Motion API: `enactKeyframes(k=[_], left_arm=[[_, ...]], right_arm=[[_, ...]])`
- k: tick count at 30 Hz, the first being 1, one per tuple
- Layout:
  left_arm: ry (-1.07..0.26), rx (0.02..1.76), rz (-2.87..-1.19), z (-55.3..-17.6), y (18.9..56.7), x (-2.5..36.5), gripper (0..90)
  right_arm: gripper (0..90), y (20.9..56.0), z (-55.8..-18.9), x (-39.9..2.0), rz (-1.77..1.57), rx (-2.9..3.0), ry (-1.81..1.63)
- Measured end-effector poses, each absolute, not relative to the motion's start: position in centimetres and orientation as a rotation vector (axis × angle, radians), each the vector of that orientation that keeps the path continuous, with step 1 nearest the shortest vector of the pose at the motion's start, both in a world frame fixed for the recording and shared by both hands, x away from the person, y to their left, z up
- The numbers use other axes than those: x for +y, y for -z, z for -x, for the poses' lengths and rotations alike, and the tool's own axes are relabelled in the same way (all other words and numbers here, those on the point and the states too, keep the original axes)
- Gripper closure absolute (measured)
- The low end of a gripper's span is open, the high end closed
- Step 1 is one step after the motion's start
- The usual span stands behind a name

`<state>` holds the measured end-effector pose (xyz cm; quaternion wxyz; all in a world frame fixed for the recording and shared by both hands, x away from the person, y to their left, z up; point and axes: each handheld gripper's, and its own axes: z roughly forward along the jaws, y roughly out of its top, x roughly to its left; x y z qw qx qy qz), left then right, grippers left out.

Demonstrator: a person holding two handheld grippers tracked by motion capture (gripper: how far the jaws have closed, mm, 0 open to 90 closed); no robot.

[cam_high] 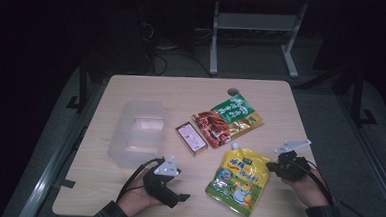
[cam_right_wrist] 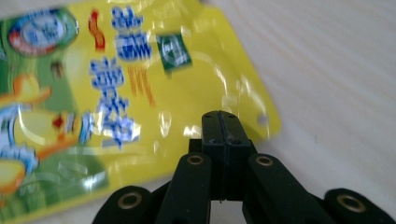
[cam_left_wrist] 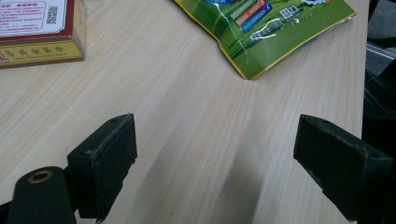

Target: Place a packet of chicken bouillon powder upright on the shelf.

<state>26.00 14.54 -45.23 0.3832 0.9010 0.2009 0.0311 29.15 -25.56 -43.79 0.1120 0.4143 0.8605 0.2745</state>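
A yellow spouted pouch [cam_high: 239,178] with cartoon print lies flat on the table's near right part. My right gripper [cam_high: 270,166] is at the pouch's right edge and points left at it. In the right gripper view the pouch [cam_right_wrist: 116,93] lies just beyond my right gripper [cam_right_wrist: 219,116], whose jaws are shut with nothing between them. My left gripper [cam_high: 174,190] rests near the front edge, left of the pouch. In the left gripper view my left gripper [cam_left_wrist: 215,158] stands wide open over bare wood, with the pouch's corner [cam_left_wrist: 261,28] ahead of it.
A clear plastic container [cam_high: 137,130] stands at the left of the wooden table [cam_high: 132,90]. A small red box [cam_high: 191,137], also in the left gripper view [cam_left_wrist: 37,28], lies mid-table beside a red and green snack packet [cam_high: 229,119]. A round hole [cam_high: 233,91] is near the far edge.
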Motion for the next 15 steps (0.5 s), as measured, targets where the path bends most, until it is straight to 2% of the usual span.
enactKeyframes(k=[6, 15], left_arm=[[-0.078, 0.508, -2.299, -26.0, 45.3, 14.4, 12.6], [-0.063, 0.516, -2.291, -26.1, 45.4, 14.4, 12.6]], right_arm=[[89.7, 45.0, -27.9, -26.5, -1.28, 2.548, -0.75], [89.8, 45.2, -29.3, -25.7, -1.275, 2.567, -0.776]])
